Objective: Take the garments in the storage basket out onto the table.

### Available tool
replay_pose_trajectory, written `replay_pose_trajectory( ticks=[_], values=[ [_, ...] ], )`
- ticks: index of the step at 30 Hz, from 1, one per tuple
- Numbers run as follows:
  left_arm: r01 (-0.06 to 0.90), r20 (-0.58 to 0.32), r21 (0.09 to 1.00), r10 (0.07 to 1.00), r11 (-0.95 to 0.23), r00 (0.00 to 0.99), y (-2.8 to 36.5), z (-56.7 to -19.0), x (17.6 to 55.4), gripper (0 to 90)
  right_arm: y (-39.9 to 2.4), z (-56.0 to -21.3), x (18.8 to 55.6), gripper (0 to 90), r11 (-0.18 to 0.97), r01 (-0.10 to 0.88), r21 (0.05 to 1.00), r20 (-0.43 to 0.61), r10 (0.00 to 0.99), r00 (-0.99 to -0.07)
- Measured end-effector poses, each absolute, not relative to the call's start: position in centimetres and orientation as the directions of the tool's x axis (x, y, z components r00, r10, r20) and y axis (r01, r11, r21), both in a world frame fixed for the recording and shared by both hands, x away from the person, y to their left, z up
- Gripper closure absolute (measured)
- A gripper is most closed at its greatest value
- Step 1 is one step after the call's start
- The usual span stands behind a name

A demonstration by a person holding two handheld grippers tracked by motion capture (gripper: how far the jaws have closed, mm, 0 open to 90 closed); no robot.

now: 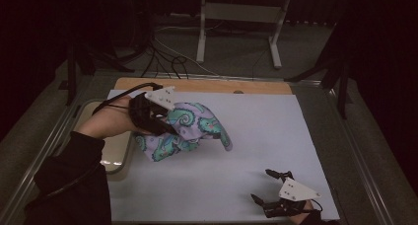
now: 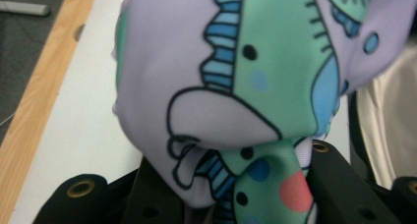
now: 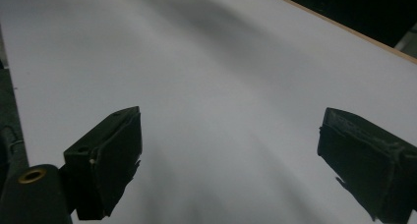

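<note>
A white sheet (image 1: 276,136) covers the wooden table. Above its left side, the left gripper (image 1: 165,124) pinches a bunched lilac cloth with teal and blue cartoon print (image 1: 197,129), lifted and drooping. The right gripper (image 1: 268,188) hovers near the front right corner, jaws wide apart, empty. The slack fabric looks thinly caught and may slip free.

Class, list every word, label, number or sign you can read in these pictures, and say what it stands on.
None: no readable text anywhere. The patterned cloth held in the left gripper bears only drawn shapes and dots; the white sheet and the right gripper carry no lettering.
</note>
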State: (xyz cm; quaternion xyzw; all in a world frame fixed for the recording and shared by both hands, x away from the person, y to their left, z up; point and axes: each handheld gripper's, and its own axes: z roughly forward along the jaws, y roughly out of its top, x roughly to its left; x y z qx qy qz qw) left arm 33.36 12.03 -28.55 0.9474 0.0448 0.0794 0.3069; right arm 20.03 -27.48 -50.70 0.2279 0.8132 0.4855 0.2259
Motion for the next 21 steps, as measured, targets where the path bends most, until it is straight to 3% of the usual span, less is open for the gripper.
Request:
replay_pose_trajectory(
  ticks=[10, 21],
  values=[
    [0.144, 0.111, 0.602, 0.261, -0.785, 0.959, 9.2, -29.5, 34.5, 68.1, -27.7, -50.6, 20.1, 10.0, 0.422, 0.155, 0.893, -0.15, 0.605, -0.782],
    [0.208, 0.084, 0.632, 0.333, -0.747, 0.939, 6.9, -30.5, 35.4, 68.1, -27.6, -50.7, 20.2, 10.0, 0.415, 0.157, 0.896, -0.149, 0.615, -0.775]
  ],
)
